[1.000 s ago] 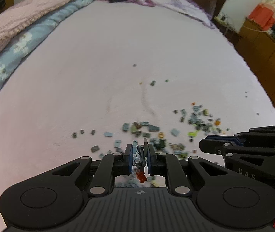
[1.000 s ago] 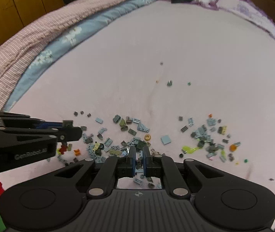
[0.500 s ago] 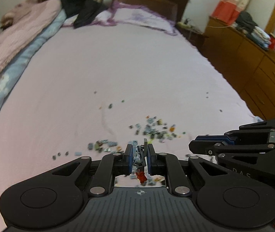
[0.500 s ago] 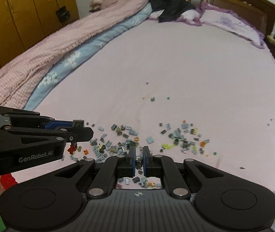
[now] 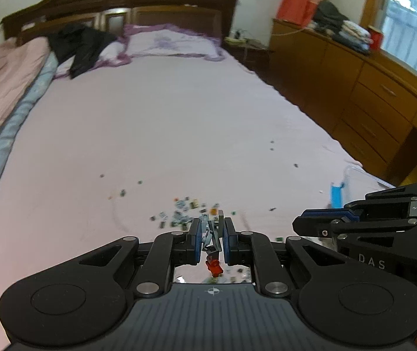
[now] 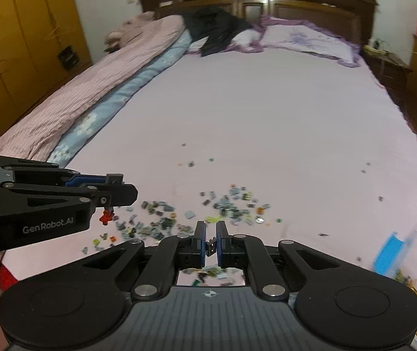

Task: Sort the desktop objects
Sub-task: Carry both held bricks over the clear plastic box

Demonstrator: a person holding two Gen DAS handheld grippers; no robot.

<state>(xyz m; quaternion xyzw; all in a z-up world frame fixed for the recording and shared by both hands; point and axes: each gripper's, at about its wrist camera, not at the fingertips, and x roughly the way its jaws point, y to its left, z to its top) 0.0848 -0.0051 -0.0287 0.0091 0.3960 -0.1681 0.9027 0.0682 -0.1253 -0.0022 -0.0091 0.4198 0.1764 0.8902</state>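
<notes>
Bricks (image 6: 226, 204) litter bed; "GenRobot.AI" left gripper (image 5: 212, 228), right gripper (image 6: 211, 235) each pinch pieces.

- My left gripper (image 5: 211, 234) is clamped on a small grey brick piece (image 5: 210, 235) with a red part (image 5: 213, 266) hanging from its lower end.
- My right gripper (image 5: 299, 223) juts in from the right side, its fingers seen side-on and closed; I cannot tell what sits between them.
- Below my fingers lies the bed (image 5: 164, 134) with its pale pink sheet.
- A scatter of small bricks (image 5: 185, 210) lies near the foot edge of the bed, with a few strays further up and toward the right edge.
- A clear box (image 5: 355, 181) with a blue part sits at the bed's right edge.
- A purple-trimmed pillow (image 5: 170, 42) and a black garment (image 5: 82, 44) lie at the head edge, against the wooden headboard (image 5: 120, 3).
</notes>
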